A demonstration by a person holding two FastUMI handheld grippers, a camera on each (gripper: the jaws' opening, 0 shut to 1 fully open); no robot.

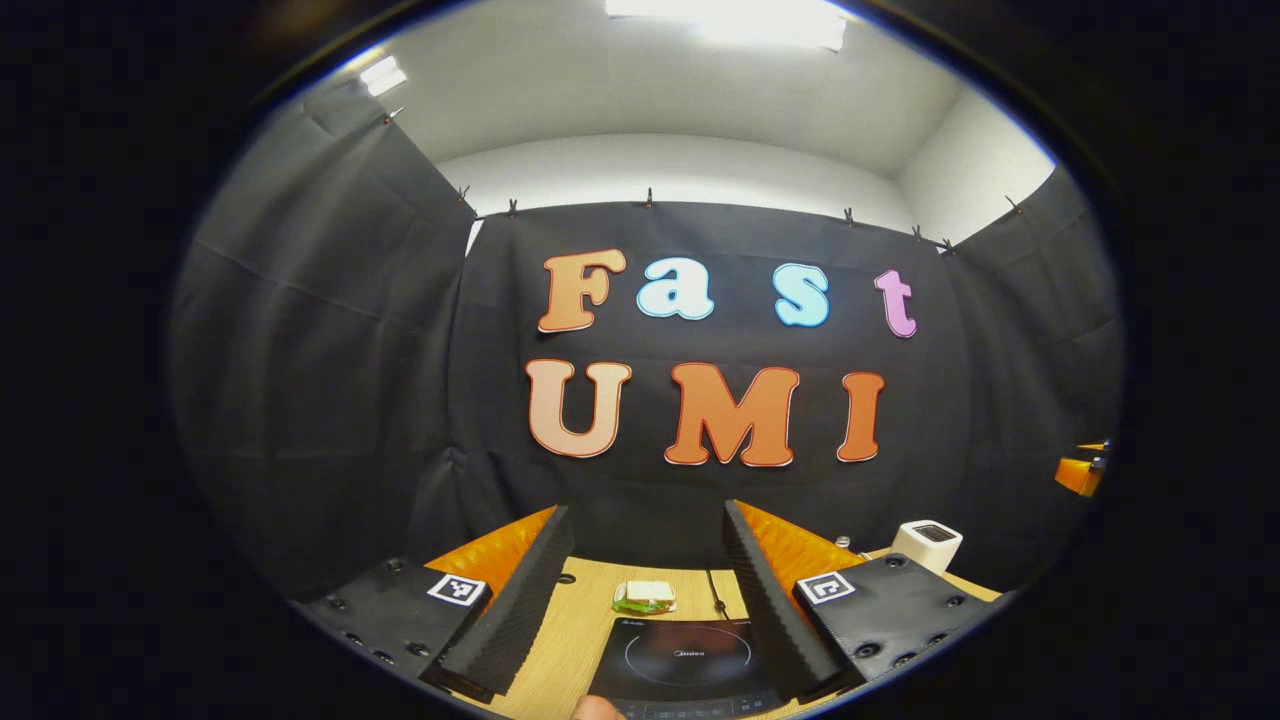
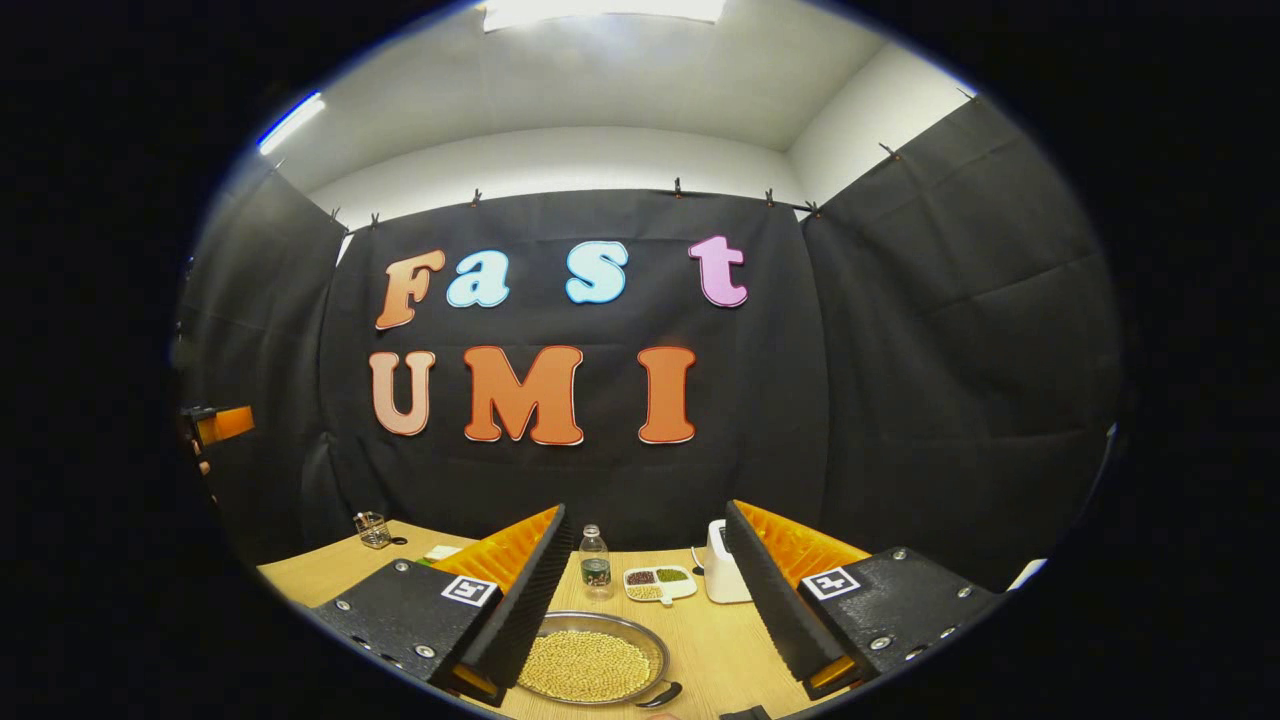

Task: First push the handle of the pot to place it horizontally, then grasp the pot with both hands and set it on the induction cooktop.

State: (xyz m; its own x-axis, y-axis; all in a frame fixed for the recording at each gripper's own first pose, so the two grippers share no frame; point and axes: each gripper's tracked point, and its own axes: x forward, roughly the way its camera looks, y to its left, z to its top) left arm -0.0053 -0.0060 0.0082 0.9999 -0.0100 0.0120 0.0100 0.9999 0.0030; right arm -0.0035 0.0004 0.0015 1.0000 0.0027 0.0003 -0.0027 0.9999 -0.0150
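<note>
Left gripper (image 1: pixel 648 600): raised above the near edge of the light wooden table (image 1: pixel 570 630), its ridged black fingers spread wide with nothing between them. It looks down on the flat black glass induction cooktop (image 1: pixel 685 665), which lies at the near edge and carries no vessel; judged as standing over the destination before any work begins. A sandwich on a small plate (image 1: pixel 645 597) sits beyond the cooktop toward the far edge, and a white box-shaped appliance (image 1: pixel 927 545) stands near the far right corner.

Right gripper (image 2: pixel 648 590): likewise held off the surface, fingers parted and empty, facing the shallow round metal pot (image 2: pixel 595 660). The pot rests near the near edge, filled almost level with yellow beans; its dark handle (image 2: pixel 660 695) points toward the near edge, so the push is judged not yet made.

Behind the pot: a clear plastic bottle (image 2: pixel 594 562), liquid dark in the lower part, and a white divided dish (image 2: pixel 658 583) with dark red, green and pale grains in separate compartments
</note>
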